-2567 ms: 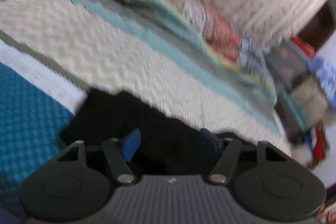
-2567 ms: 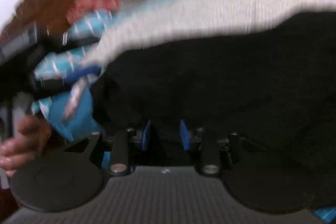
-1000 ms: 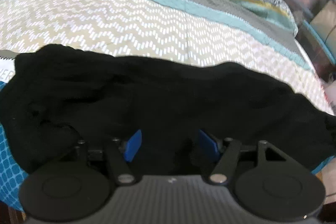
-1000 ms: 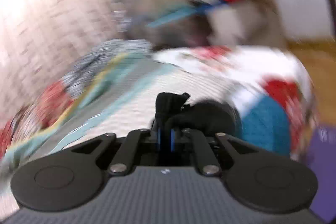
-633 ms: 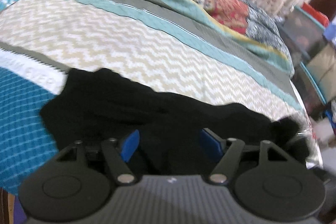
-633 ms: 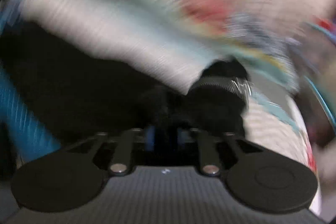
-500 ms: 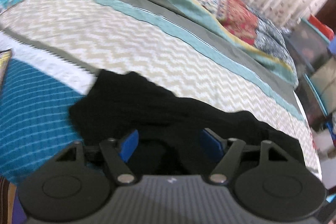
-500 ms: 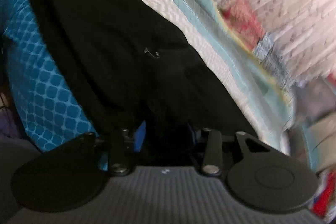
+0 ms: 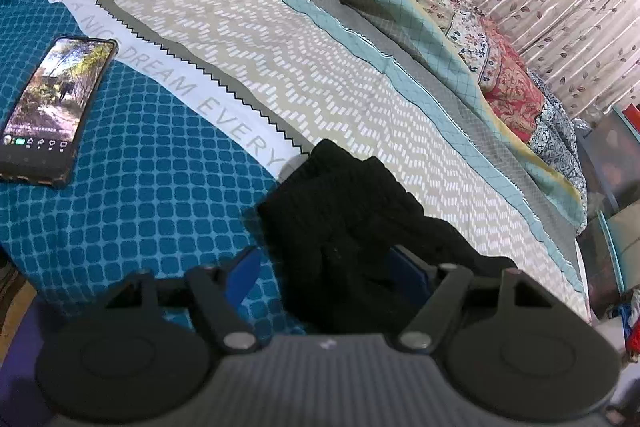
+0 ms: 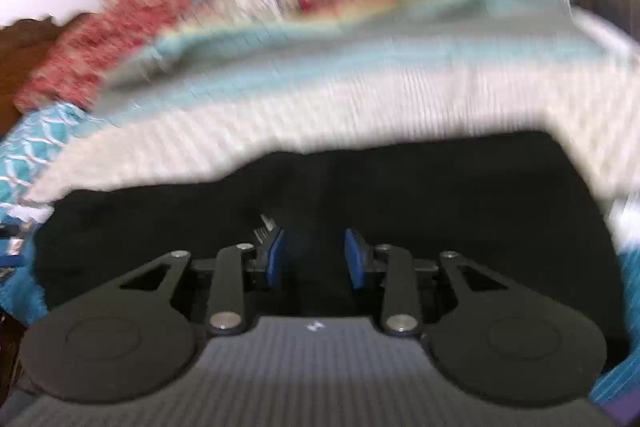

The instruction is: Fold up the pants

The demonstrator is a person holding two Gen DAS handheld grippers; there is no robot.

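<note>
While the black pants [image 9: 352, 227] end at lower centre, both the left gripper [image 9: 326, 275] and the right gripper [image 10: 314, 255] stand apart, the right's jaws just having narrowed above the cloth.

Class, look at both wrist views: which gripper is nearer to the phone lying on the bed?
Left. The left gripper hovers over the black pants, with the phone on the blue cover beside it. The right gripper is over the pants, and no phone shows in its blurred view.
</note>
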